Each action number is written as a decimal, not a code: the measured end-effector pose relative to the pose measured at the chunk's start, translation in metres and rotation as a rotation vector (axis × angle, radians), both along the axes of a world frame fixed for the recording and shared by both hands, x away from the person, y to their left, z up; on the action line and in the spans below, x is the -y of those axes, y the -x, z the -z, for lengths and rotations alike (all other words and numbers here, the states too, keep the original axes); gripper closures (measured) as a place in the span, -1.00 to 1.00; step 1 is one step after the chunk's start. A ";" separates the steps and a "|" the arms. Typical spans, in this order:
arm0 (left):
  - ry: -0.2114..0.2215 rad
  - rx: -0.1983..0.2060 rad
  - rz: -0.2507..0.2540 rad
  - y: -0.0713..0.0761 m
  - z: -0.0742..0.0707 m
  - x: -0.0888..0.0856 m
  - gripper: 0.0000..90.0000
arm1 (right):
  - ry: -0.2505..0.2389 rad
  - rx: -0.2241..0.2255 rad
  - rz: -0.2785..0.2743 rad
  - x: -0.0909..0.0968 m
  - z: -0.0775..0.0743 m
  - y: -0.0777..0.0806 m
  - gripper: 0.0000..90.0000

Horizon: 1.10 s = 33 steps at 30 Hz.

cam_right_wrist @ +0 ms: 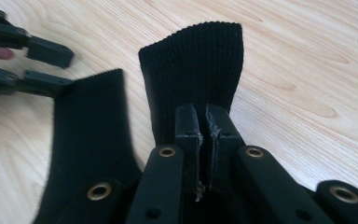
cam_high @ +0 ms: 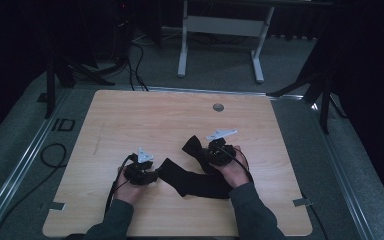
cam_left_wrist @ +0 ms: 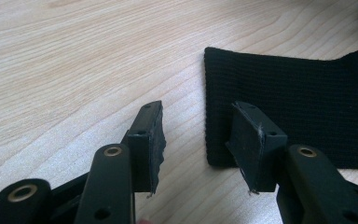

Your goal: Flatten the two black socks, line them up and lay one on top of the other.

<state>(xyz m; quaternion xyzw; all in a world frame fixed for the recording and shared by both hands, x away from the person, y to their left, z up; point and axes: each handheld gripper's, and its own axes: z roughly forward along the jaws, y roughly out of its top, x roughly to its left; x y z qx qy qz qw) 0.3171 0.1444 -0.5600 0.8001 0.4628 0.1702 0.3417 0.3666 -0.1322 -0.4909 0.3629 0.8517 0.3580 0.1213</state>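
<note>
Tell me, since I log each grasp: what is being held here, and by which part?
The right gripper is shut on the black knit sock a little below its free end. The left gripper is open at the sock's other end, holding nothing.

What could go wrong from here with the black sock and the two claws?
1. The left claw is open at the edge of the black sock; closing now may catch only the hem, which could slip out.
2. The right claw pinches the other end of the sock, so pulling may drag the loose end away from the left claw.

Blk knit sock (cam_high: pixel 195 180), lt wood table (cam_high: pixel 145 115)
</note>
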 end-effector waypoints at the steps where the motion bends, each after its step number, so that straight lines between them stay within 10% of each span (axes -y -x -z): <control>1: 0.000 0.000 0.000 0.000 0.000 0.000 0.22 | -0.015 -0.006 -0.009 -0.003 -0.003 0.003 0.88; 16: -0.002 0.000 0.002 0.001 0.000 0.001 0.22 | -0.021 0.009 -0.062 -0.034 -0.015 0.026 0.88; 33: 0.034 -0.011 -0.042 0.003 -0.007 -0.010 0.21 | -0.009 -0.072 -0.071 -0.067 0.019 0.036 0.88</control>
